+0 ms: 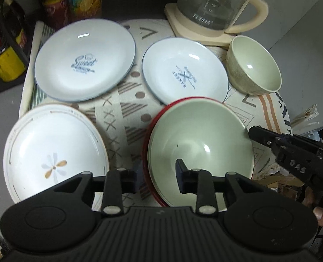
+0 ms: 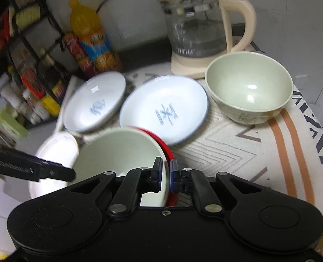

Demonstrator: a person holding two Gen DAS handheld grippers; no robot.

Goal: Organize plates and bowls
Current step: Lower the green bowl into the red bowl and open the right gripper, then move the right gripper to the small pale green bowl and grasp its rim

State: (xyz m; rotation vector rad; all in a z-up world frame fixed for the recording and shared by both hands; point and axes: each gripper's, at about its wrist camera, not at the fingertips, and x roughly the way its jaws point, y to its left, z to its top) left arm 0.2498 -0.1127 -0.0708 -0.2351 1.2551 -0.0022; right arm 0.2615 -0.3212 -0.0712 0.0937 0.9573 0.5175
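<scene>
While the right gripper point(image 2: 166, 174) clamps the green bowl's point(image 1: 200, 144) rim, the left gripper point(image 1: 157, 174) hangs released.

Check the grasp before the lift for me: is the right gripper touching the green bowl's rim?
Touching. In the right wrist view the right gripper has its jaws closed on the rim of the green bowl, one finger inside, one outside.

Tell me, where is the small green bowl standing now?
The small green bowl stands upright at the table's far right, just in front of the glass kettle and right of the smaller blue-rimmed plate.
</scene>
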